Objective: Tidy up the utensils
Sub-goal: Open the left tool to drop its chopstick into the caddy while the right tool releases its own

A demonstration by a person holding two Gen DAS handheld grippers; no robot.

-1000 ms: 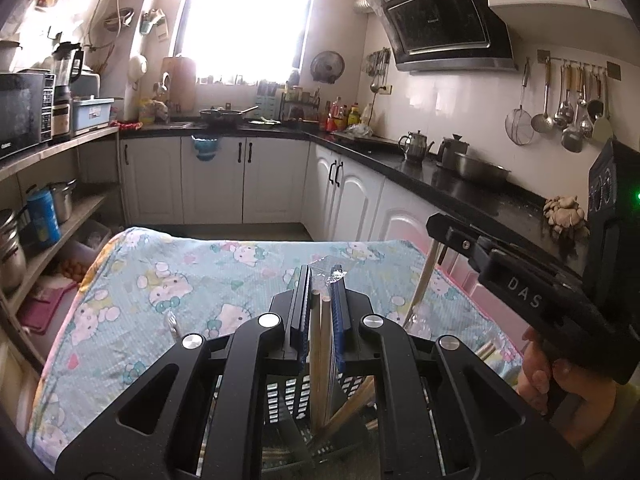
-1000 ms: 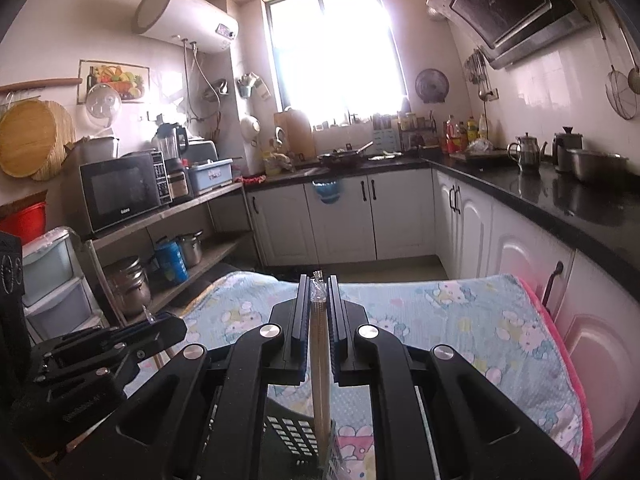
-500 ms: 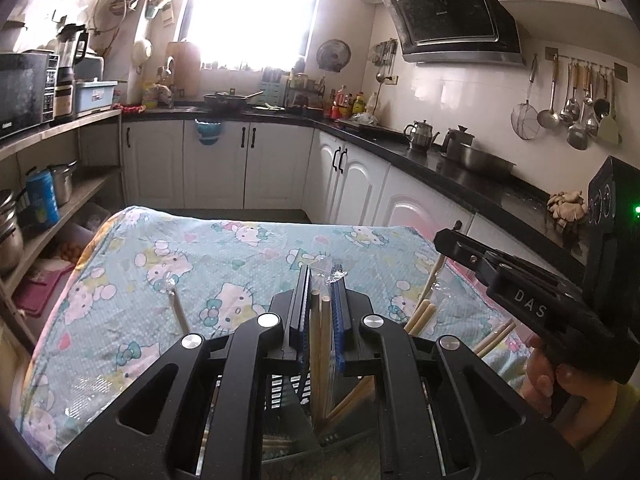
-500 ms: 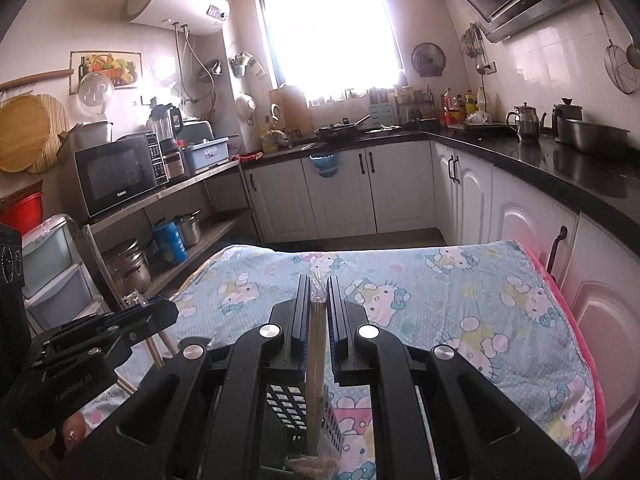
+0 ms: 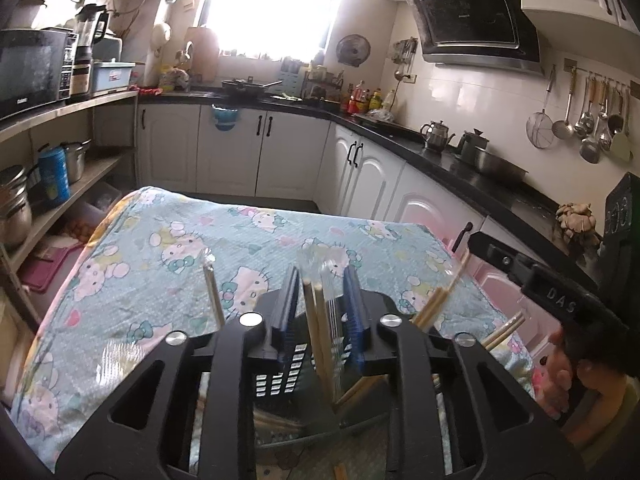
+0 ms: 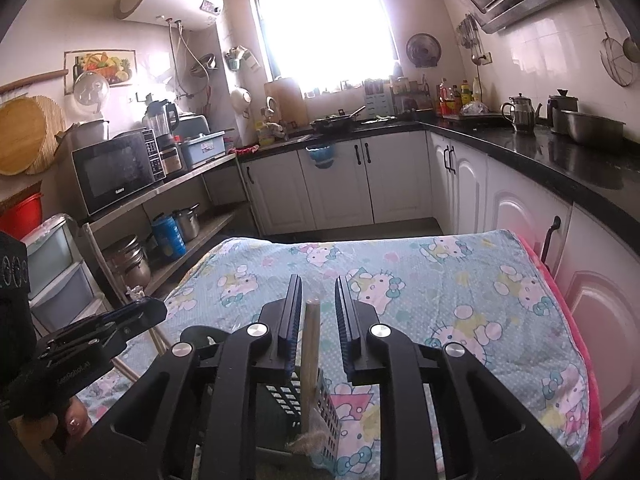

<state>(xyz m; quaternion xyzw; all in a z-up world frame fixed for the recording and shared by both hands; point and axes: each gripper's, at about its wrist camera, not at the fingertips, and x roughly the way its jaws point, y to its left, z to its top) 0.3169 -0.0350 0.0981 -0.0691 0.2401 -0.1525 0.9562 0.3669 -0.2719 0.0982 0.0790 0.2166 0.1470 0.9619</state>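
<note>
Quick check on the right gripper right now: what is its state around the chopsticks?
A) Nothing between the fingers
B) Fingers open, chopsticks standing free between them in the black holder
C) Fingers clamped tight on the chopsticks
B: in the right wrist view the right gripper shows clear gaps on both sides of the chopsticks, whose lower end sits in the black holder.

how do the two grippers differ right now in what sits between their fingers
The left gripper has a plastic-wrapped bundle of chopsticks between its fingers; the right gripper has one wrapped pair. Left's bundle nearly fills the gap; right's pair has space either side. Both are open above the black slotted holder.
</note>
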